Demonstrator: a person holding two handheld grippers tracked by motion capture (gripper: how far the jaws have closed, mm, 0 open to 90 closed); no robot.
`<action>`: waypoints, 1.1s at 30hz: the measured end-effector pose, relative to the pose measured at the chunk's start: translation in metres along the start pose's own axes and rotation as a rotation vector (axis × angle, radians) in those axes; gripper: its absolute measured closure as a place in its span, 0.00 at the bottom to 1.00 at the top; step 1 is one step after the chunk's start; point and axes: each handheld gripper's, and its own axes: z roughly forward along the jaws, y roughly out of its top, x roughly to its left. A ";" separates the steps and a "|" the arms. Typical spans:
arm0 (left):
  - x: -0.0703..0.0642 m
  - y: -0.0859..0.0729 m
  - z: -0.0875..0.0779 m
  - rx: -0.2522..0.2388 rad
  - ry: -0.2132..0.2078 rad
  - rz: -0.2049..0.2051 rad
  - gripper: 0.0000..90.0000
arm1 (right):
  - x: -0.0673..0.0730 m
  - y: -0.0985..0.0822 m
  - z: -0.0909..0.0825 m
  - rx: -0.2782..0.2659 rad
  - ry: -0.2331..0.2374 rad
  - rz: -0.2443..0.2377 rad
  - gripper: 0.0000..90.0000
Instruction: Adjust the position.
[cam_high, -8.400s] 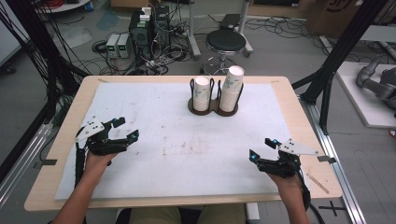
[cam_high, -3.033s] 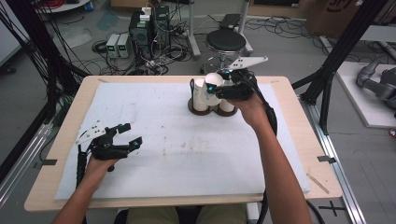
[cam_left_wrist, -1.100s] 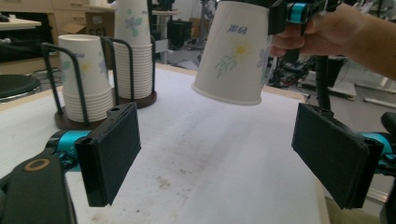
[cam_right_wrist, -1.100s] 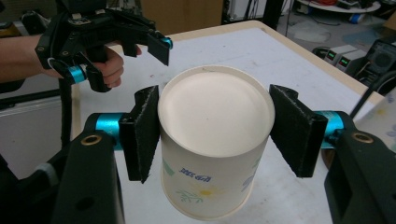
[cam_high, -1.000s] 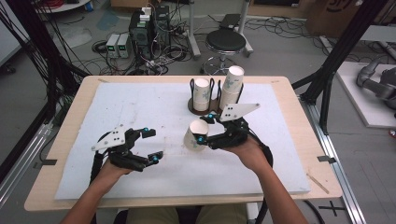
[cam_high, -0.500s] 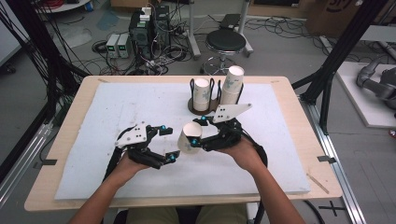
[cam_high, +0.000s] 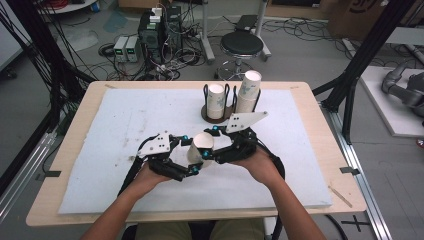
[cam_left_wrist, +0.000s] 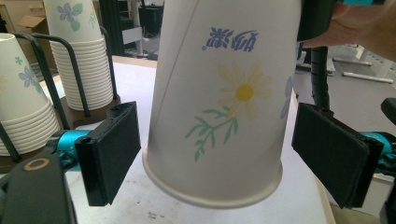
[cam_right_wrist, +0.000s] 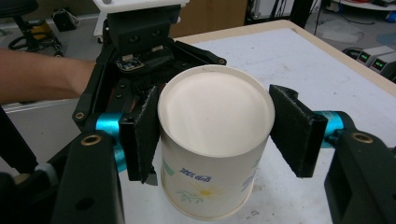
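While I hold the paper cup (cam_high: 201, 148) upside down above the middle of the tabletop (cam_high: 300, 165), my right gripper (cam_high: 216, 150) is closed on it, as tight as it goes on this cup. In the right gripper view the cup's flat base (cam_right_wrist: 215, 114) faces the camera, my left-hand pad is pressed against its wall and the other pad sits just off the base's edge, so the contact lower down I cannot make out. In the high view the cup hangs clear of the white mat (cam_high: 100, 150), tilted a little, its base uppermost.

My left gripper (cam_high: 186, 156) is spread wide, one jaw on each side of the cup. In the left gripper view the cup (cam_left_wrist: 224, 98) hangs between my two black pads (cam_left_wrist: 109, 151) with a gap showing on both sides, so neither pad touches it. Its rolled rim is lowest there, just above the mat, and its printed yellow daisy and blue lettering appear upside down.

At the far edge of the mat stands a dark wire cup holder (cam_high: 220, 107) with two stacks of the same flowered cups (cam_high: 216, 100), well apart from the one I hold. In the left gripper view those stacks (cam_left_wrist: 81, 60) are behind my left-hand pad.
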 end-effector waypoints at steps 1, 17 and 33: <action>0.000 0.000 0.000 -0.001 0.001 -0.001 0.17 | 0.000 0.000 0.000 0.000 0.003 -0.002 0.42; -0.001 0.003 -0.005 0.033 0.012 0.021 0.35 | -0.003 -0.002 0.003 -0.015 0.023 0.045 0.41; 0.002 0.026 -0.008 0.251 -0.002 0.010 0.37 | -0.007 -0.014 -0.014 -0.040 0.009 0.078 0.23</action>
